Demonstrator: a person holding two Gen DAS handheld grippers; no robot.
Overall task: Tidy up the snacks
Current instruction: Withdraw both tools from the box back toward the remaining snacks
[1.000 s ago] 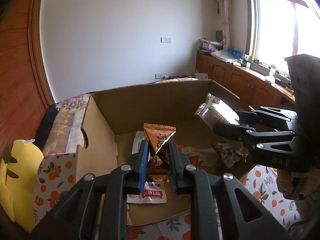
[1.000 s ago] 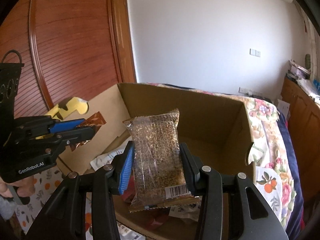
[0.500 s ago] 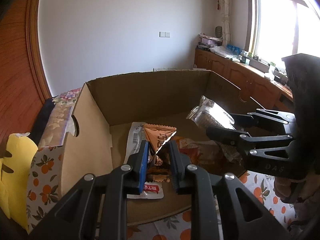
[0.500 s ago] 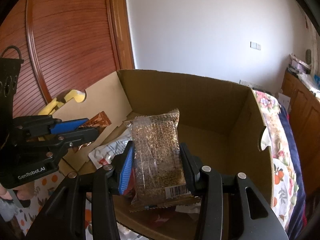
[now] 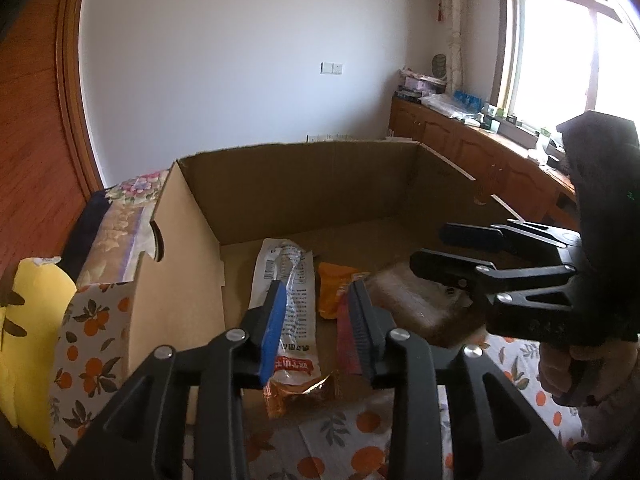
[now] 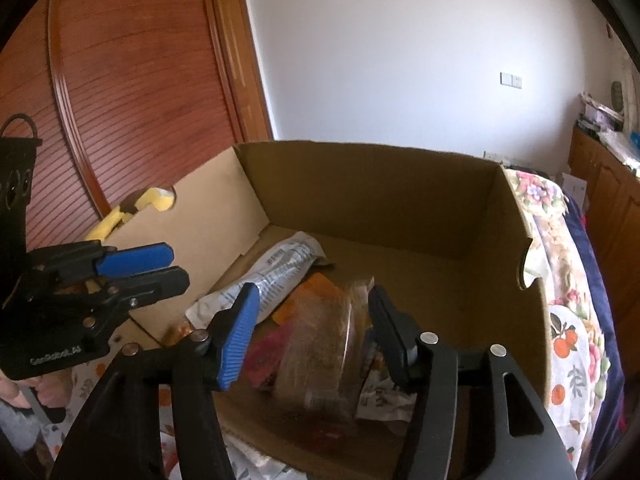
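Inside cardboard box point(image 5: 304, 184), white snack packet point(image 5: 286, 280) lengthwise toward far wall, both hand-held grippers just parted, empty.

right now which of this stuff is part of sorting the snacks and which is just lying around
Part of the job:
- cardboard box
- white snack packet
- orange snack packet
- clear packet of brown grain snack, dropped into the box
- left gripper and right gripper, jaws just opened, nothing pinched

Just lying about:
- yellow plush toy
- orange-print cloth
- floral bedding
- window-side cabinets
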